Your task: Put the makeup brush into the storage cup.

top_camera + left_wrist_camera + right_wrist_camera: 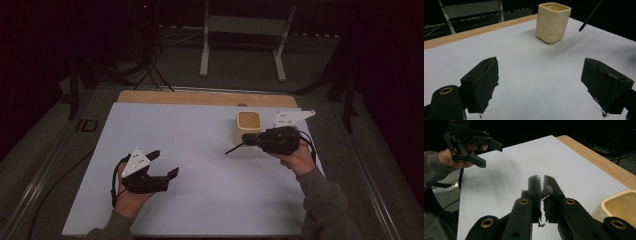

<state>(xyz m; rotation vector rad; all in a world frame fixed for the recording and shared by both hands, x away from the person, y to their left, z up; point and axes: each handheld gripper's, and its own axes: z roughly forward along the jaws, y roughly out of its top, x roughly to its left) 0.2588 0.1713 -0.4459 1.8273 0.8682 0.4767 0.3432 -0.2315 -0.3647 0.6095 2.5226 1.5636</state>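
My left gripper (pixel 162 165) hovers nearest me over the white worktop (pixel 200 165), its fingers (pixel 482 82) spread wide with nothing between them. Farther off, my right gripper (pixel 246 140) has its fingers (pixel 535 187) pressed together on a thin black stick (pixel 233 148). Just beside them, touching the gripper's far side, stands the cream square cup (pixel 248 125); what shows of its inside looks empty.

No legible text or labels
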